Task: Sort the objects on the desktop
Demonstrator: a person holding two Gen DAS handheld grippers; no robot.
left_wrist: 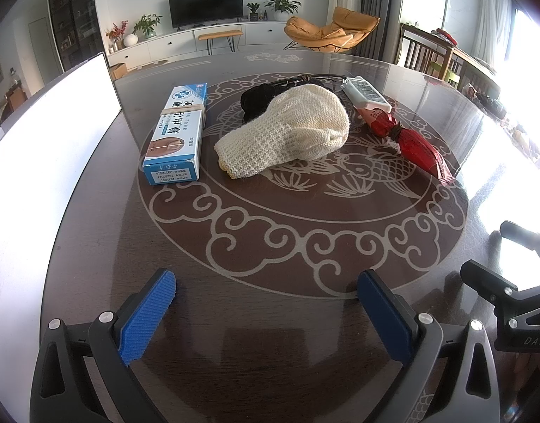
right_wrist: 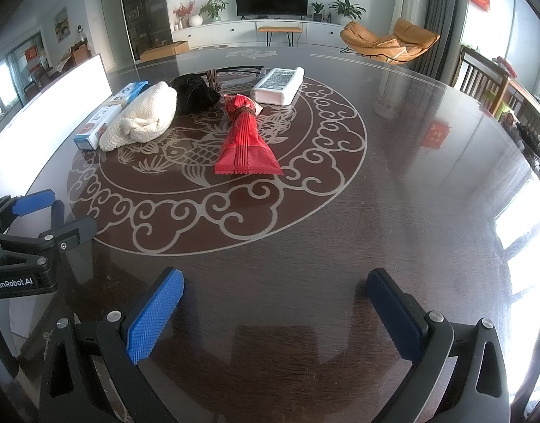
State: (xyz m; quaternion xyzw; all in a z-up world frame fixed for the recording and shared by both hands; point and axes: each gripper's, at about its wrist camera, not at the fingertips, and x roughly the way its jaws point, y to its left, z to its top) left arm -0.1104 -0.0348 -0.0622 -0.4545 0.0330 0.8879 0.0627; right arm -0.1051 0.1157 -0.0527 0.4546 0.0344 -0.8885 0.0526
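Observation:
On the round dark table [left_wrist: 270, 317] lie a blue-and-white box [left_wrist: 178, 130], a cream knitted cloth [left_wrist: 291, 130] over a black knitted cloth [left_wrist: 259, 100], a white tube [left_wrist: 366, 95], a red packet [left_wrist: 407, 137] tied with a band, and glasses [left_wrist: 322, 79] behind. The right wrist view shows the box [right_wrist: 104, 120], cream cloth [right_wrist: 143, 120], black cloth [right_wrist: 194, 93], red packet [right_wrist: 245, 141] and white tube [right_wrist: 278, 86]. My left gripper [left_wrist: 266, 282] is open and empty near the front edge. My right gripper [right_wrist: 275, 282] is open and empty, right of the left one.
A white board [left_wrist: 51, 134] stands along the table's left edge. The right gripper's body [left_wrist: 509, 299] shows at the left view's right side; the left gripper's body [right_wrist: 26, 232] shows at the right view's left. Chairs [right_wrist: 488, 81] stand at the far right.

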